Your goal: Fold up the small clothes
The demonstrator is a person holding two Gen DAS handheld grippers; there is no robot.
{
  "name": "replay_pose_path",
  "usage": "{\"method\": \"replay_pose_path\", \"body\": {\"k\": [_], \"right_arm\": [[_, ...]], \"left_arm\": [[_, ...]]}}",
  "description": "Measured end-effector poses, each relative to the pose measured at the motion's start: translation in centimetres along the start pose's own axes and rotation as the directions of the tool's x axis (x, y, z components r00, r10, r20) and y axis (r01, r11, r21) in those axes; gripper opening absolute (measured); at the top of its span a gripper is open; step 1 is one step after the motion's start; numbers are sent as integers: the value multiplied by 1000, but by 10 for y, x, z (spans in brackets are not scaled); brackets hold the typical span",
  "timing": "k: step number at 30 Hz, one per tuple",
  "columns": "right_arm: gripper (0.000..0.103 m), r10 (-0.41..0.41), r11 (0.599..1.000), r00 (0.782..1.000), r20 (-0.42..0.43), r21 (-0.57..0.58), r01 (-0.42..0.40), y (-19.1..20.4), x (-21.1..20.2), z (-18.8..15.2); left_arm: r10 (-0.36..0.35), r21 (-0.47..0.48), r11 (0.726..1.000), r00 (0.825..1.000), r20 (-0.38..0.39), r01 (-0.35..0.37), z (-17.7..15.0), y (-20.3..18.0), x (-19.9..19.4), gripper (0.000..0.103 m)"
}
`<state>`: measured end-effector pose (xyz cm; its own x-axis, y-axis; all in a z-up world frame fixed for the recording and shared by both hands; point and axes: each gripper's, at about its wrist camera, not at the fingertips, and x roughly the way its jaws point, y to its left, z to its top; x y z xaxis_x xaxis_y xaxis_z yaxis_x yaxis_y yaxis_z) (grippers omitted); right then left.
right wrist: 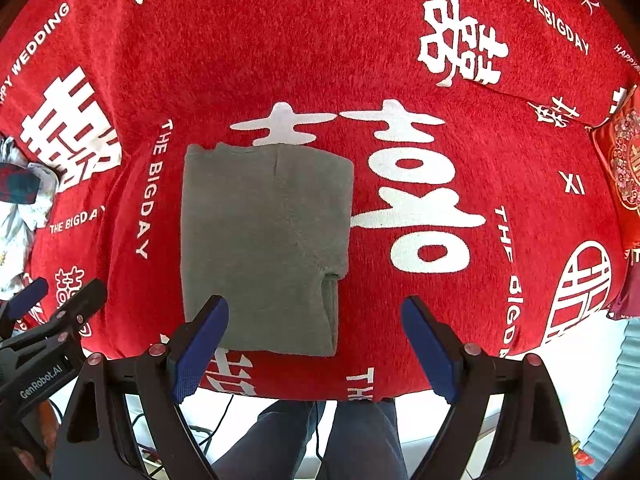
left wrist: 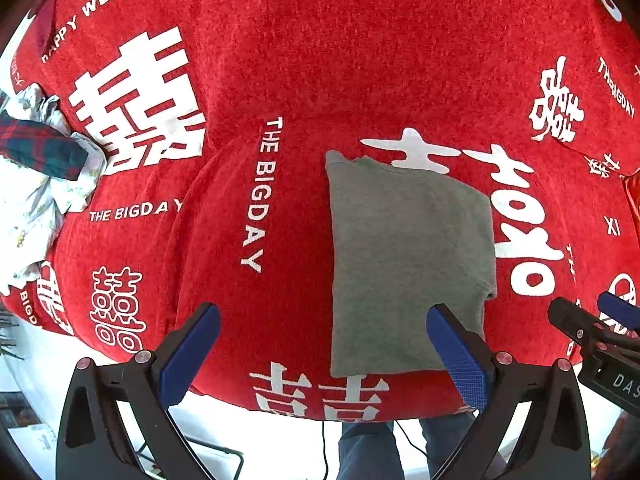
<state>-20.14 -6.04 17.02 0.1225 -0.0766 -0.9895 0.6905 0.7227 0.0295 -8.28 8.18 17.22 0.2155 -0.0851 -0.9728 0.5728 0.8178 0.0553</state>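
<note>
Hovering wide open and empty, left gripper [left wrist: 323, 354] and right gripper [right wrist: 315, 346] hang over the red blanket's [left wrist: 280, 60] near edge, where one grey garment [left wrist: 408, 264] lies folded. Risk: a clumsy pinch drags layers apart. One unfolded pile [left wrist: 36, 176] waits at the left edge.

The pile of other clothes [left wrist: 36, 176] is cut off by the left edge in both views, so its full size cannot be told. The near right corner of the grey garment [left wrist: 408, 256] is hidden behind a blue pad of the left gripper [left wrist: 324, 354]; in the right wrist view a pad of the right gripper [right wrist: 316, 344] covers its near left corner. What lies inside the folded layers is hidden. The red cushion [right wrist: 620, 168] is cut by the right edge. The red blanket [left wrist: 280, 60] runs out of the frame at the top.
</note>
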Motion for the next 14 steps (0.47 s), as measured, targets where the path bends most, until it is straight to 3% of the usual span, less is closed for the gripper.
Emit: {"method": "replay_pose_path", "body": {"k": [14], "right_arm": [[90, 9, 1000, 1000, 1, -14, -9, -2, 3, 0]], "left_arm": [[8, -12, 1000, 1000, 25, -8, -2, 1, 0, 103]]}}
